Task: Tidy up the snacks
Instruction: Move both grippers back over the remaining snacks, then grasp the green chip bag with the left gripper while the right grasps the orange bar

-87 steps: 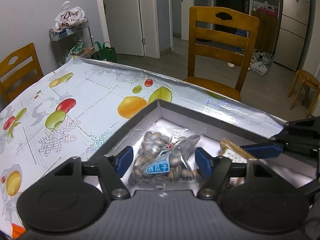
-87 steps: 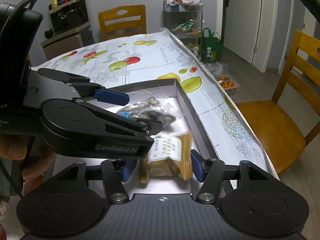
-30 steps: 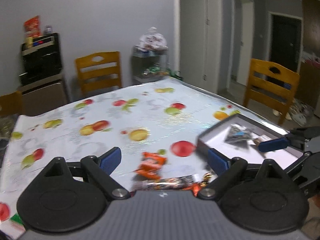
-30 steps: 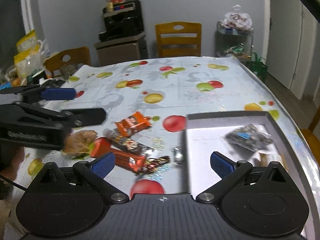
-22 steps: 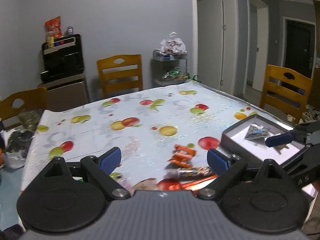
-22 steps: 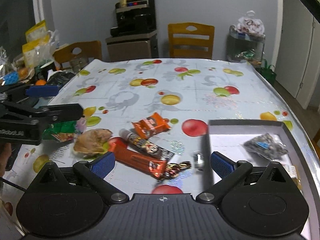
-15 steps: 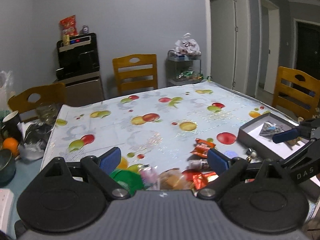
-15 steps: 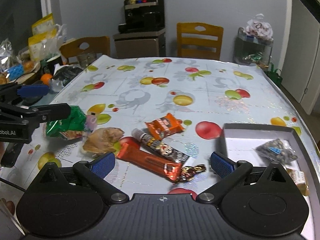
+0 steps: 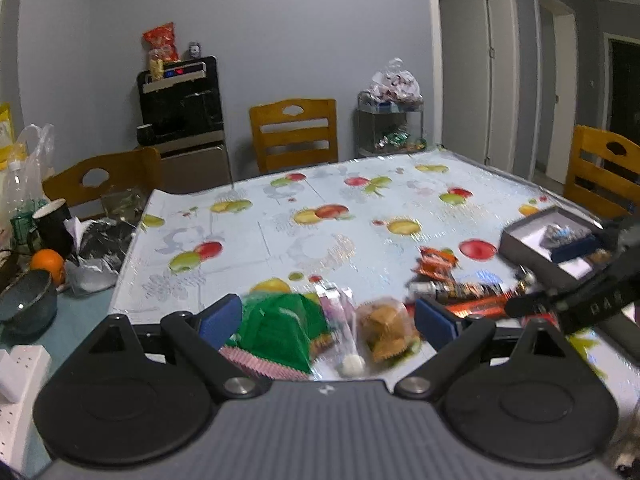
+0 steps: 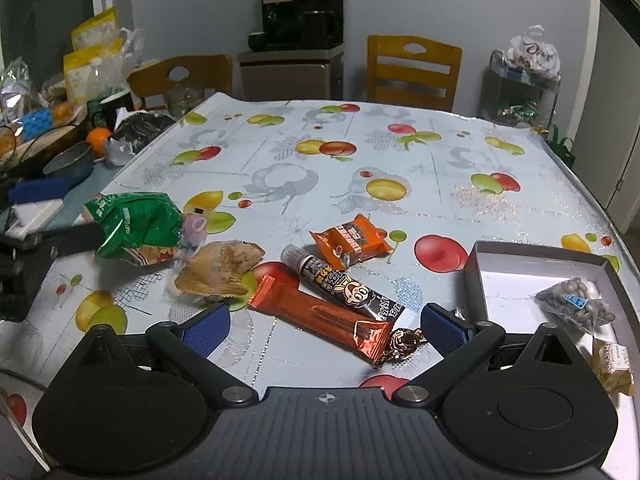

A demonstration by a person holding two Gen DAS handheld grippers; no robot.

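Right, the left gripper (image 9: 326,318) is wide apart over the near edge of the table (image 9: 320,248), nothing clamped. Between its blue pads in the lower centre of the left view sit the green bag (image 9: 280,330), a clear pink-tinted wrapper (image 9: 344,332) and the pastry pack (image 9: 386,330), all a bit blurred. To the right of them, the black stick (image 9: 456,290), the orange pouch (image 9: 436,262) and the orange bar (image 9: 480,305) lie close together. The box (image 9: 520,240) is at the right edge with the seed bag (image 9: 560,234) inside.

Over on the right view, the right gripper (image 10: 326,326) is also spread open and empty, low at the bottom centre. The orange bar (image 10: 320,318) lies right between its pads, with the black stick (image 10: 344,288) just above it and the orange pouch (image 10: 350,240) further up. A dark foil candy (image 10: 402,342) sits beside the bar's right end. Pastry pack (image 10: 218,268) left of centre, green bag (image 10: 138,228) beyond it at the left, touching the left gripper's finger there. Box (image 10: 476,280) at lower right: seed bag (image 10: 574,306) in it, and a tan pack (image 10: 612,366) in its near corner.
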